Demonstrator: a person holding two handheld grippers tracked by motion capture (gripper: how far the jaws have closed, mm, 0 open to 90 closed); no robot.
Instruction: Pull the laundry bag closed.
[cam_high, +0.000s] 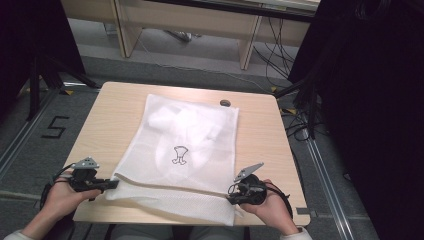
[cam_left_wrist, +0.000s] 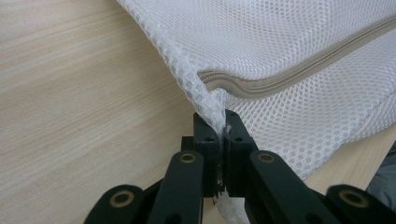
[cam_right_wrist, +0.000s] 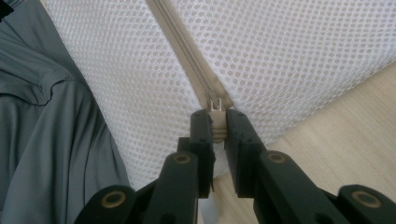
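Between both grippers, mesh bag (cam_high: 182, 145)

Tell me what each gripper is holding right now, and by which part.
The left gripper pinches the mesh laundry bag by its corner seam; the right gripper grips the bag's zipper pull.

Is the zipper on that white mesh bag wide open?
No, the zipper runs closed across the mesh bag, its pull pinched in the right tool.
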